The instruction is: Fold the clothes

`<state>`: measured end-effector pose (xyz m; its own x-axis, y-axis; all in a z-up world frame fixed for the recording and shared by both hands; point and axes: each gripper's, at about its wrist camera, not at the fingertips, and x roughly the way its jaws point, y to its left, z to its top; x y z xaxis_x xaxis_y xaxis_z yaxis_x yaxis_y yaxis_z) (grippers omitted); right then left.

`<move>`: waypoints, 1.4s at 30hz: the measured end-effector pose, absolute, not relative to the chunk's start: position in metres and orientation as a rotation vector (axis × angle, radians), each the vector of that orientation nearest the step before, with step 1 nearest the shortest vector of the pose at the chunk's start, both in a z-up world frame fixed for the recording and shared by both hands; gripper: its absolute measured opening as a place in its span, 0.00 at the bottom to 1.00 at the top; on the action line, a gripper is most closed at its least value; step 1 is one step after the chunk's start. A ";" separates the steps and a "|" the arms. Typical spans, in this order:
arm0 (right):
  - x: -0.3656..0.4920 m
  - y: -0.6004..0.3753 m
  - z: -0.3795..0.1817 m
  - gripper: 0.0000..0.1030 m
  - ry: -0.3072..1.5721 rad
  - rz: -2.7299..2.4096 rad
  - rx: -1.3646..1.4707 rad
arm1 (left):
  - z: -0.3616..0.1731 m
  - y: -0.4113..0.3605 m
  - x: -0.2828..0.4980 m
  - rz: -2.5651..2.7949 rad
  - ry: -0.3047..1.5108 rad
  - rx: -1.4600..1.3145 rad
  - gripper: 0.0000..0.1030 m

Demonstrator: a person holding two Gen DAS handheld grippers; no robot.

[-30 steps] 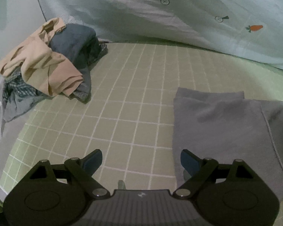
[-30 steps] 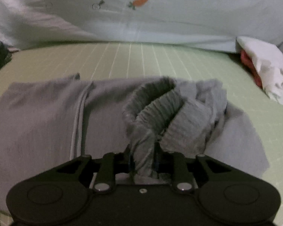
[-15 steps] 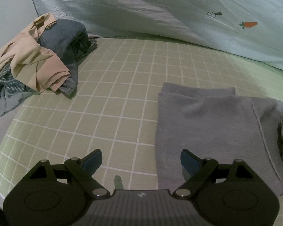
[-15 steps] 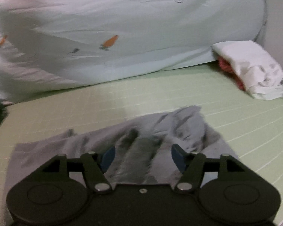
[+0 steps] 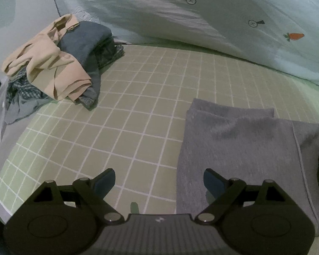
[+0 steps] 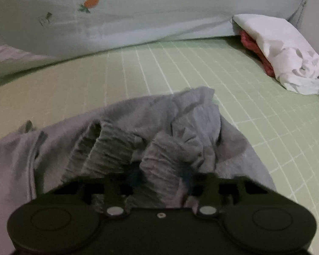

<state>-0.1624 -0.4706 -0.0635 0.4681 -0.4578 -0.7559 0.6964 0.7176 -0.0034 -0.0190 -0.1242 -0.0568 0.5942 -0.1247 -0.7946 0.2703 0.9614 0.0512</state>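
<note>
Grey pants (image 5: 240, 148) lie folded flat on the green grid mat (image 5: 138, 106). My left gripper (image 5: 159, 180) hovers open over the mat at the garment's left edge, and its right finger (image 5: 212, 180) is above the cloth. In the right wrist view the same grey pants (image 6: 53, 148) bunch up into a ribbed waistband (image 6: 159, 148) and loose folds. My right gripper (image 6: 161, 176) is low over that bunch, blurred. Its fingers stand apart with waistband fabric rising between them.
A loose pile of clothes (image 5: 53, 63) in tan, blue and plaid sits at the mat's far left. Pale bedding with a carrot print (image 5: 180, 10) runs along the back. A folded white cloth (image 6: 282, 48) over a red one (image 6: 251, 42) lies at the far right.
My right gripper let go of the waistband, lifted away open, then came back down onto the bunch with its fingers narrower. The left gripper stayed open and drifted slightly.
</note>
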 end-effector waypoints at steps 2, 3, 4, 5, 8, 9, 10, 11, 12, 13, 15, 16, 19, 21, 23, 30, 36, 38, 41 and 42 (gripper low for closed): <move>-0.163 -0.467 -0.053 0.18 0.765 -0.697 0.320 | -0.057 -0.124 -0.018 -0.232 0.909 0.174 0.87; -0.163 -0.461 -0.046 0.17 0.735 -0.677 0.304 | -0.058 -0.124 -0.018 -0.232 0.910 0.175 0.87; -0.162 -0.456 -0.039 0.17 0.705 -0.657 0.288 | -0.058 -0.123 -0.016 -0.231 0.911 0.175 0.87; -0.161 -0.449 -0.032 0.17 0.676 -0.625 0.275 | -0.058 -0.122 -0.015 -0.230 0.912 0.174 0.87; -0.150 -0.427 -0.014 0.16 0.611 -0.513 0.246 | -0.059 -0.120 -0.011 -0.232 0.918 0.175 0.87; -0.144 -0.422 -0.016 0.16 0.617 -0.489 0.248 | -0.060 -0.119 -0.009 -0.236 0.922 0.176 0.87; -0.137 -0.419 -0.021 0.16 0.634 -0.472 0.256 | -0.061 -0.118 -0.007 -0.240 0.926 0.177 0.87; -0.131 -0.416 -0.027 0.21 0.652 -0.454 0.264 | -0.062 -0.118 -0.006 -0.244 0.930 0.178 0.87; -0.124 -0.412 -0.032 0.24 0.670 -0.436 0.272 | -0.063 -0.117 -0.004 -0.248 0.935 0.179 0.88; -0.118 -0.412 -0.043 0.30 0.706 -0.428 0.289 | -0.064 -0.117 -0.002 -0.252 0.939 0.180 0.87; -0.110 -0.414 -0.065 0.38 0.775 -0.424 0.317 | -0.065 -0.115 0.001 -0.260 0.947 0.182 0.88; -0.110 -0.413 -0.070 0.39 0.784 -0.427 0.312 | -0.067 -0.116 0.003 -0.266 0.953 0.181 0.88; -0.117 -0.408 -0.058 0.58 0.774 -0.413 0.321 | -0.071 -0.118 0.008 -0.282 0.974 0.170 0.88; -0.128 -0.410 -0.045 0.73 0.720 -0.450 0.326 | -0.074 -0.121 0.011 -0.297 0.987 0.166 0.88; -0.140 -0.412 -0.033 0.84 0.671 -0.506 0.312 | -0.076 -0.125 0.012 -0.313 0.995 0.170 0.88; -0.149 -0.431 -0.068 0.92 0.895 -0.710 0.164 | -0.087 -0.138 0.014 -0.350 1.053 0.181 0.88; -0.165 -0.424 -0.056 0.93 0.834 -0.813 0.136 | -0.095 -0.146 0.018 -0.372 1.091 0.163 0.86; -0.168 -0.424 -0.051 0.93 0.824 -0.832 0.098 | -0.096 -0.148 0.020 -0.372 1.097 0.158 0.85; -0.174 -0.429 -0.047 0.93 0.815 -0.858 0.098 | -0.098 -0.152 0.021 -0.377 1.103 0.147 0.78; -0.176 -0.431 -0.046 0.93 0.815 -0.865 0.103 | -0.097 -0.153 0.020 -0.377 1.098 0.149 0.72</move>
<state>-0.1761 -0.4310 -0.0459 0.3735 -0.6370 -0.6743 0.7113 0.6633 -0.2326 0.0203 -0.1532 -0.0970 0.3994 -0.2235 -0.8891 0.3697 0.9268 -0.0669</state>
